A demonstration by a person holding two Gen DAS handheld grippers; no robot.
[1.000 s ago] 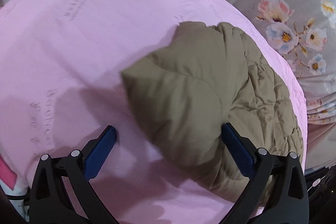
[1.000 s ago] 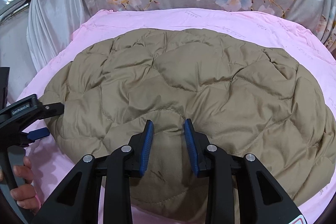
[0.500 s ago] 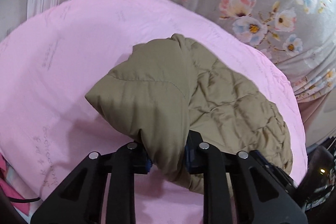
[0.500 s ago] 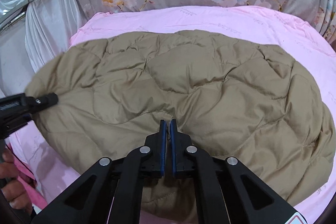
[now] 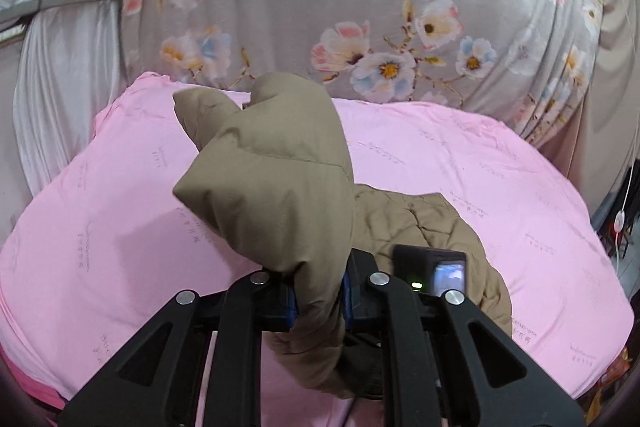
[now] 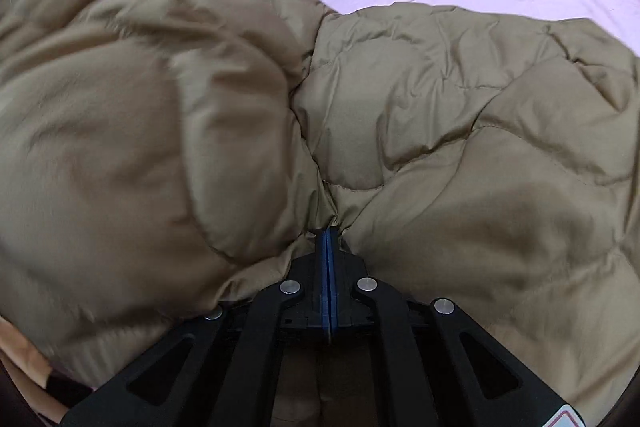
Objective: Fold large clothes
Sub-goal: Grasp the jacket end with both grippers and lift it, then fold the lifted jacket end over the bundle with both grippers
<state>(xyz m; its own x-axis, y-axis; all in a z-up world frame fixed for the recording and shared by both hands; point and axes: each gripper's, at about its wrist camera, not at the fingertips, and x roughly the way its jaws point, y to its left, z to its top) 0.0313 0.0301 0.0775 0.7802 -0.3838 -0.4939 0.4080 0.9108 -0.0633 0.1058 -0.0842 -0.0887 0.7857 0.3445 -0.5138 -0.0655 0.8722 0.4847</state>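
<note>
Two black grippers pinch a puffy tan quilted jacket (image 6: 440, 107) on a pink bedsheet (image 5: 480, 167): left gripper (image 5: 318, 297) closing on a lifted edge, right gripper (image 6: 328, 247) clamped on another, first fold barely begun.

A puffy khaki quilted jacket (image 6: 460, 115), stitched in curved panels, lies on a pink sheet, its left part (image 5: 276, 179) lifted in a bunched fold above the rest, which stays spread flat and wrinkled.
</note>
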